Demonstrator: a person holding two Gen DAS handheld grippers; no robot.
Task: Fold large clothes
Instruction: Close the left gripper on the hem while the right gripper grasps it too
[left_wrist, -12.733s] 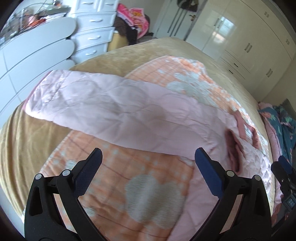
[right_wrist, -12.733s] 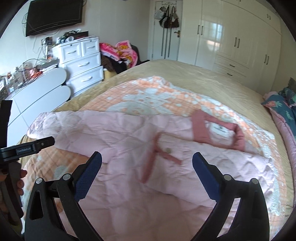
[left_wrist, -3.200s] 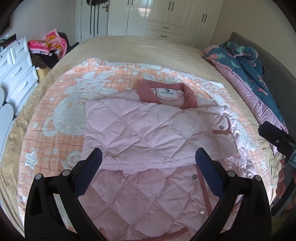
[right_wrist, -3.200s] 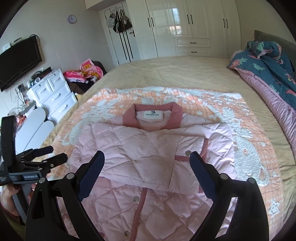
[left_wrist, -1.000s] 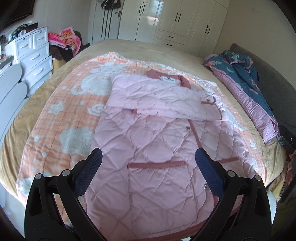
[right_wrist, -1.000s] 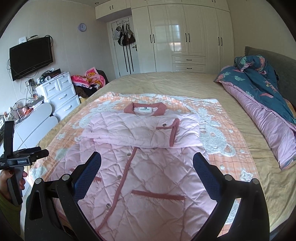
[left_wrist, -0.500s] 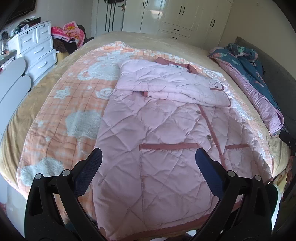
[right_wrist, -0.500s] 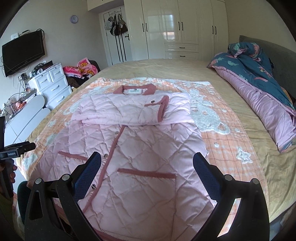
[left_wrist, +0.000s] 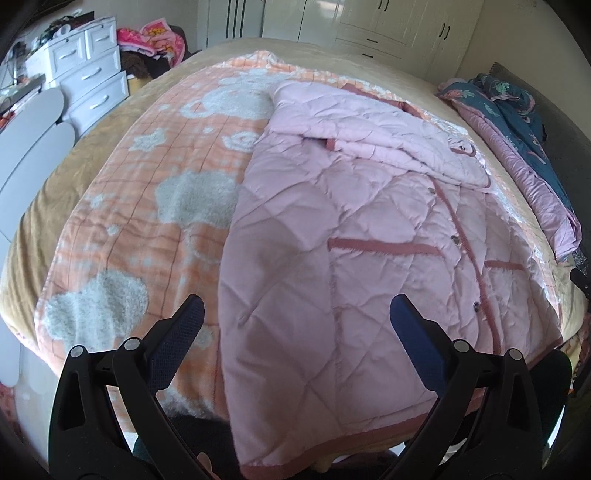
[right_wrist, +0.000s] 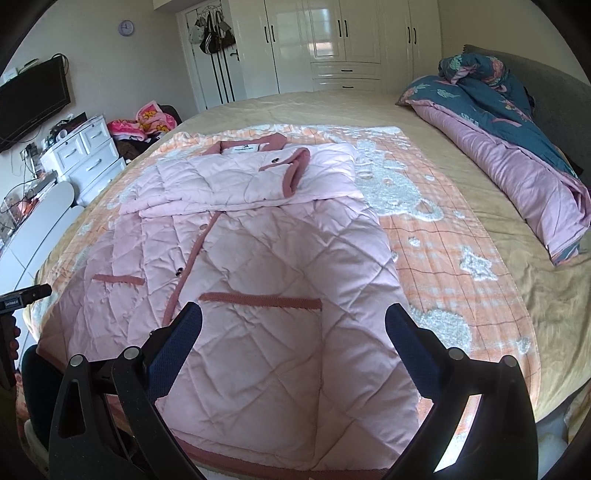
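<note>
I see one bed (right_wrist: 461, 122), one orange blanket (left_wrist: 147, 192) across it, and one pink quilted coat (right_wrist: 258, 277) lying flat on the blanket, both sleeves folded over its chest, hem hanging at the near edge. Bare blanket lies open on either side of the coat. My left gripper (left_wrist: 295, 332) and right gripper (right_wrist: 293, 332) both hover spread wide above the hem, holding nothing.

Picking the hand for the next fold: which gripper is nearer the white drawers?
Left. The left gripper is over the coat's edge on the drawers' side; the right gripper is over the opposite edge.
</note>
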